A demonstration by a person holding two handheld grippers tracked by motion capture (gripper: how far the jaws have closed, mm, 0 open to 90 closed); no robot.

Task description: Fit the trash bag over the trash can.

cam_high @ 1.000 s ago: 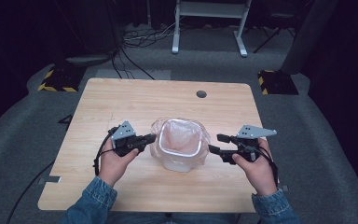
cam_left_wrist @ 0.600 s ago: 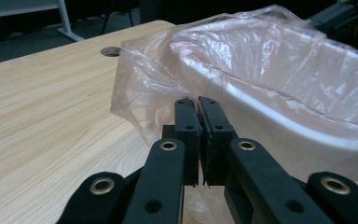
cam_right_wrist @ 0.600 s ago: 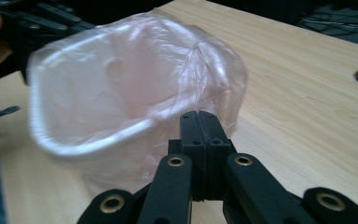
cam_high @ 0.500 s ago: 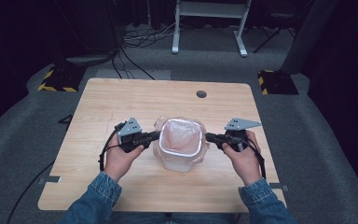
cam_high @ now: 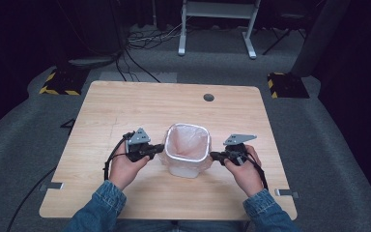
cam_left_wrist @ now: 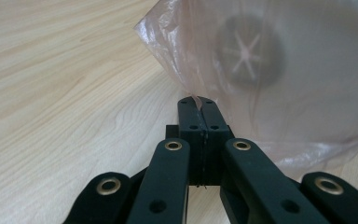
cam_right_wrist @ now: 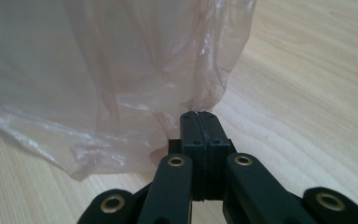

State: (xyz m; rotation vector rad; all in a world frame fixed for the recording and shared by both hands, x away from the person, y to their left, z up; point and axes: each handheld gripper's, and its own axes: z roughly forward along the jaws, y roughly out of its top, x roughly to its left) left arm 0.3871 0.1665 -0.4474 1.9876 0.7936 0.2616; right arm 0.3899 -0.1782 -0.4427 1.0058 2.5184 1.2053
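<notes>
A small white bin (cam_high: 187, 166) stands on the wooden table, lined with a thin pink plastic bag (cam_high: 187, 142) whose edge folds over the rim. My left gripper (cam_high: 160, 151) sits at the bin's left side, shut on the bag's hanging film. In the left gripper view the jaws (cam_left_wrist: 198, 100) meet with a sliver of the bag (cam_left_wrist: 270, 70) pinched at their tips. My right gripper (cam_high: 212, 155) is at the bin's right side, low near the tabletop. In the right gripper view its jaws (cam_right_wrist: 199, 114) are closed on the crumpled skirt of the bag (cam_right_wrist: 121, 70).
The table (cam_high: 125, 106) has a round cable hole (cam_high: 208, 97) at the back. Behind it on the grey floor stand a white desk frame (cam_high: 217, 24) and loose cables (cam_high: 140, 41). Yellow-black marked blocks (cam_high: 58, 79) lie at both far corners.
My right gripper has moved left and down to the bin and closed on the bag's skirt. The left gripper has stayed at the bin's left side, still pinching the bag.
</notes>
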